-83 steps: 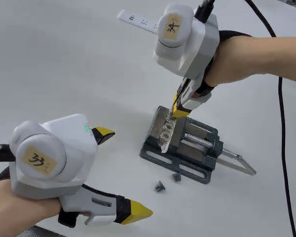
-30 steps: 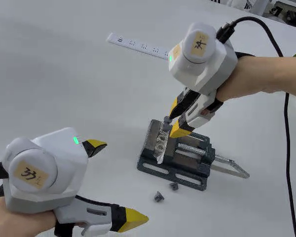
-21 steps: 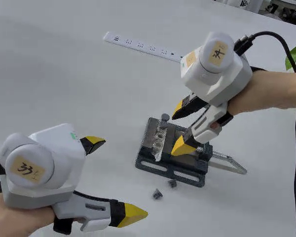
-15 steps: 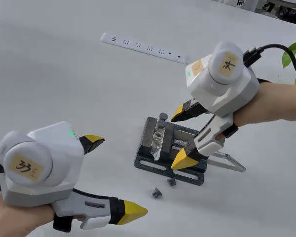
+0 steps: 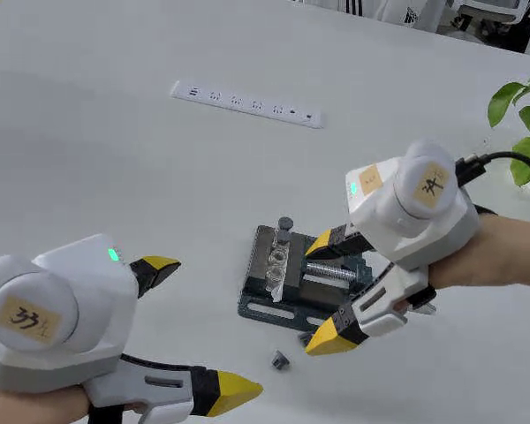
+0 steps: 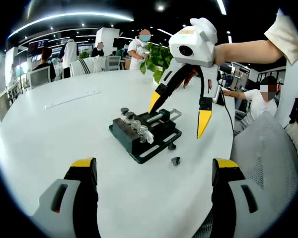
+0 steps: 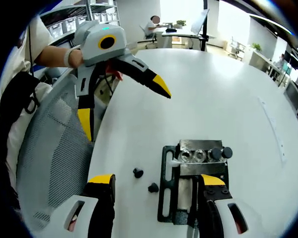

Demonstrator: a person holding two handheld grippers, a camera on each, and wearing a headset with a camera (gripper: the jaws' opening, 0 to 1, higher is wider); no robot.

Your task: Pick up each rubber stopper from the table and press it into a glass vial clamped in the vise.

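Observation:
A dark vise (image 5: 258, 305) on the white table clamps a row of glass vials (image 5: 276, 259). The vial at the far end carries a grey stopper (image 5: 285, 224). Two loose stoppers lie in front of the vise (image 5: 280, 359) (image 7: 152, 187). My right gripper (image 5: 320, 292) hovers open over the vise's screw side, nothing between its fingers. My left gripper (image 5: 194, 329) is open at the near left, well away from the vise. In the left gripper view the vise (image 6: 154, 140) sits ahead with the right gripper (image 6: 179, 118) above it.
A white power strip (image 5: 247, 103) lies at the back of the table. A plant (image 5: 517, 102) and a black cable (image 5: 508, 159) are at the right. A mesh chair (image 7: 49, 163) stands by the table's near edge. People sit in the background.
My right gripper has drawn back from the far end vial toward the near right and now stands open; the stopper stays on that vial. The left gripper has hardly moved.

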